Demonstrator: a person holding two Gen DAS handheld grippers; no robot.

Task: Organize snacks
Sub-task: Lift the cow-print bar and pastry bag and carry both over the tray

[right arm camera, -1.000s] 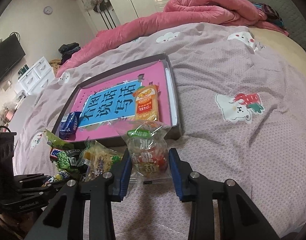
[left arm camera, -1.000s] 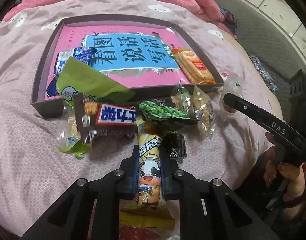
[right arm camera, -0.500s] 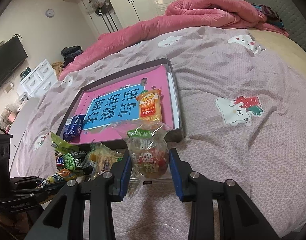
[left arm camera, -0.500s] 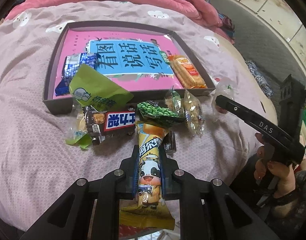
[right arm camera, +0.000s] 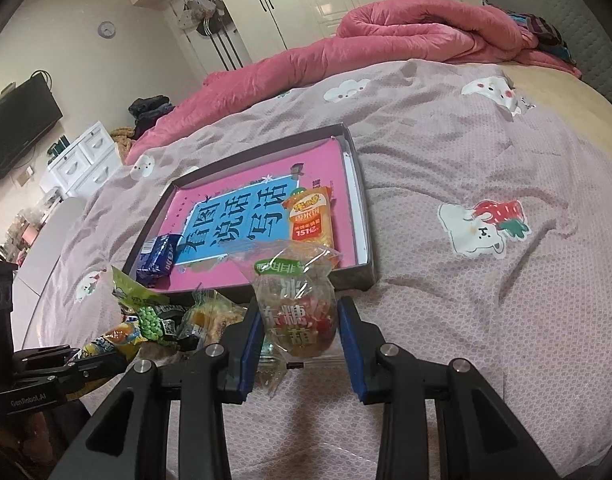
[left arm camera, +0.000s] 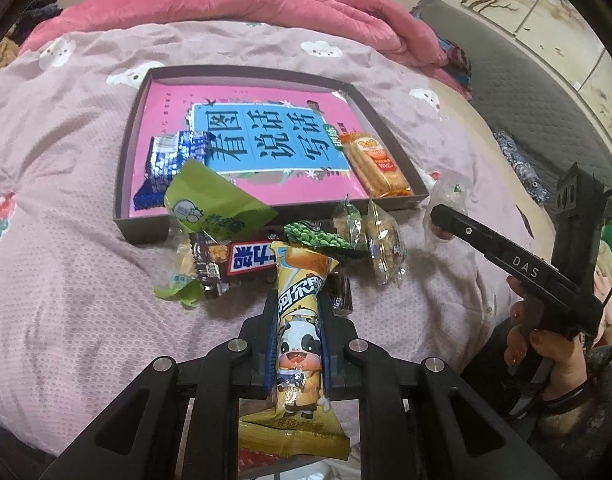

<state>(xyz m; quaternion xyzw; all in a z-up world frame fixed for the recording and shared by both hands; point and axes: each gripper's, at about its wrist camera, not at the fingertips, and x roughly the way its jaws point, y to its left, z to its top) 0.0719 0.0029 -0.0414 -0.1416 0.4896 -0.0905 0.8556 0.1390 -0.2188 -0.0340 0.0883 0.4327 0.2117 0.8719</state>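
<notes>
Clear candy bag (right arm camera: 302, 312) between right gripper (right arm camera: 300, 346) jaws, near dark tray (right arm camera: 363, 216).

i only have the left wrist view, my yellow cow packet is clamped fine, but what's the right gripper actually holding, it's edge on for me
Observer: The right gripper is shut on a clear candy bag with a green label and red and white sweets inside.
Operator: is that bag over the tray yet
Observer: No. In the right wrist view it sits short of the tray, in front of the near wall.
Operator: anything in the tray where it would go
Observer: The orange cracker pack lies just beyond that wall, and the blue wafer pack is at the other near corner, with bare pink book cover between them.
</notes>
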